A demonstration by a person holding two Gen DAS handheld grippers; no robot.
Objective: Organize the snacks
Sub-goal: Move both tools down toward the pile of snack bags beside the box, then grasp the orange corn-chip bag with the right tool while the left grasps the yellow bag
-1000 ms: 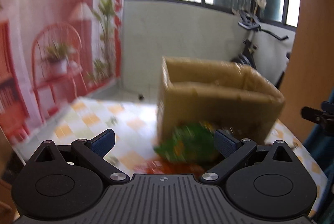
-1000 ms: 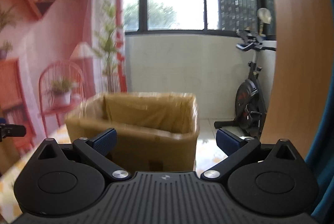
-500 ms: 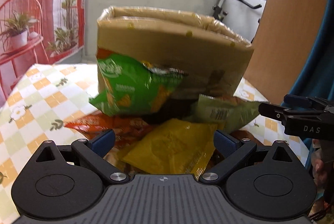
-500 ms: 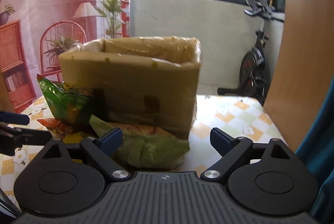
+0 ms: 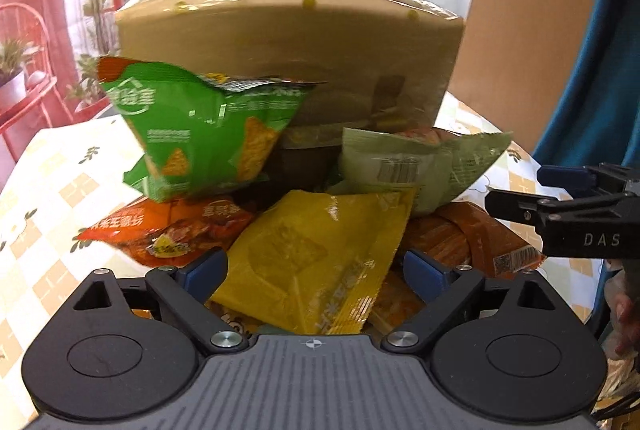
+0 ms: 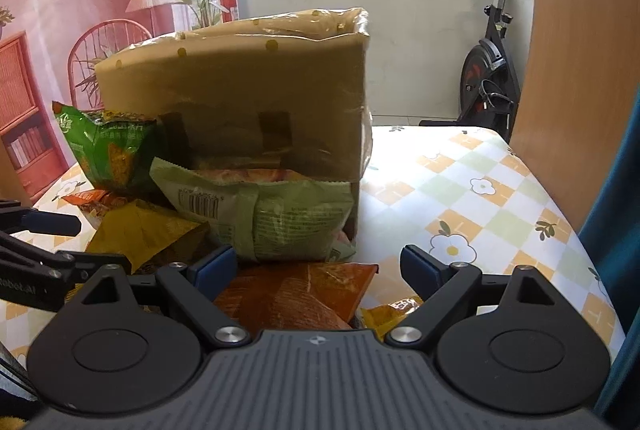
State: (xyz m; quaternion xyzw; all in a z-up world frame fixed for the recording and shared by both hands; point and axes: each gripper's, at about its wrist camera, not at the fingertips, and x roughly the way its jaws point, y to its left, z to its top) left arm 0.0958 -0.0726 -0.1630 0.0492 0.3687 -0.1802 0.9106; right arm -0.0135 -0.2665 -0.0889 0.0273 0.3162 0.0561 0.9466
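Inside of the cardboard box [image 5: 288,57] hidden behind its near wall. Print on the green chip bag [image 5: 208,133] blurred, unreadable. Orange packet [image 6: 296,294] cut off below by the gripper body.

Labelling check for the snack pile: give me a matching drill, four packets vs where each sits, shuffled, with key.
Things:
1. bright green bag
2. yellow packet
3. pale green bag
4. orange packet

Places:
A. lying flat between the right tool's open fingers
B. propped against the cardboard box at its left end
C. leaning on the box front, barcode facing out
D. lying between the left tool's open fingers

Pairs: 1-B, 2-D, 3-C, 4-A
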